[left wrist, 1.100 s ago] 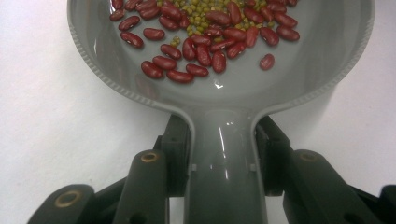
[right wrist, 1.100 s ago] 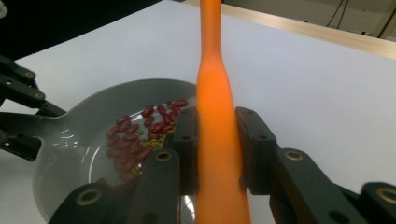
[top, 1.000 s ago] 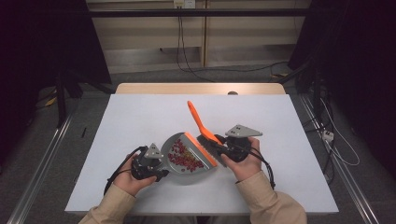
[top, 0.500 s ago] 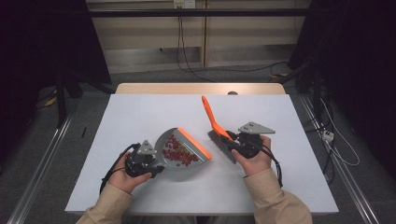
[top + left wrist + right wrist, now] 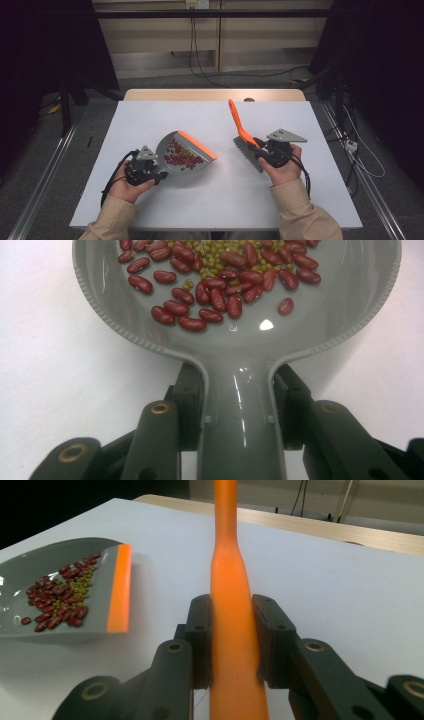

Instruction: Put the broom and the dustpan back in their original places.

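Since no beans remain loose on the table point(image 5: 150, 120), sweeping looks done: dustpan point(image 5: 186, 152), beans point(image 5: 220, 277) inside, clamped in left tongs point(image 5: 239, 405); brush point(image 5: 243, 134) clamped in right tongs point(image 5: 231, 635). Emptying remains.

Left tool point(image 5: 150, 170) holds a bean-filled dustpan point(image 5: 185, 155); right tool point(image 5: 265, 152) grips an orange brush point(image 5: 239, 125).

One dustpan point(image 5: 187, 155), one brush point(image 5: 243, 136), two claws, many beans point(image 5: 215, 285) uncounted.
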A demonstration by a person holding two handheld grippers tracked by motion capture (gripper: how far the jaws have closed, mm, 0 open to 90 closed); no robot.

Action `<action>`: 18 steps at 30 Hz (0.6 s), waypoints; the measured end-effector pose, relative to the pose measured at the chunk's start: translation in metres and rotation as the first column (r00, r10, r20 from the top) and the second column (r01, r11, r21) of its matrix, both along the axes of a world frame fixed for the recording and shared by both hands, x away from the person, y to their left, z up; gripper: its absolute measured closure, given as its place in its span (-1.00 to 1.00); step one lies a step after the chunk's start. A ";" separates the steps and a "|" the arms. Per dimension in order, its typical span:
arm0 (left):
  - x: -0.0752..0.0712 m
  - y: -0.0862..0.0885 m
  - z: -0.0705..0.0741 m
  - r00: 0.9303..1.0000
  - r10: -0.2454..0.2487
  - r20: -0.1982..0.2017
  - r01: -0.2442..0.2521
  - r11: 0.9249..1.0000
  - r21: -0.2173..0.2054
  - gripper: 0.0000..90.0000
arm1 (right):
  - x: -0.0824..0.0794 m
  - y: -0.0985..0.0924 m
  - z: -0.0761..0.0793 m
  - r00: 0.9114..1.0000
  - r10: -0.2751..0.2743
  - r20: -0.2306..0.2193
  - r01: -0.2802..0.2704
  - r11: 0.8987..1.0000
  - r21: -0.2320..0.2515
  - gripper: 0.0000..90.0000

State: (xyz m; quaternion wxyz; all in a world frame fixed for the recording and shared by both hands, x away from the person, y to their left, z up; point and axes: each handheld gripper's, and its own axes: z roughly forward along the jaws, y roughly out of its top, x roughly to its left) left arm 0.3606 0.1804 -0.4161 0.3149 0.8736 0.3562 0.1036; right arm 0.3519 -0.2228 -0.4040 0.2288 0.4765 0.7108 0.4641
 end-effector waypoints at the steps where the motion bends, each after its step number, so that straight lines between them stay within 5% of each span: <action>1: 0.001 0.001 -0.001 1.000 0.008 -0.005 -0.008 1.000 -0.005 0.41 | 0.000 -0.003 0.000 1.000 -0.002 0.002 0.002 1.000 -0.001 0.59; 18: 0.012 0.019 -0.006 0.991 0.132 -0.019 -0.132 0.991 -0.003 0.41 | -0.009 -0.058 -0.004 0.994 -0.109 0.004 0.109 0.994 -0.022 0.59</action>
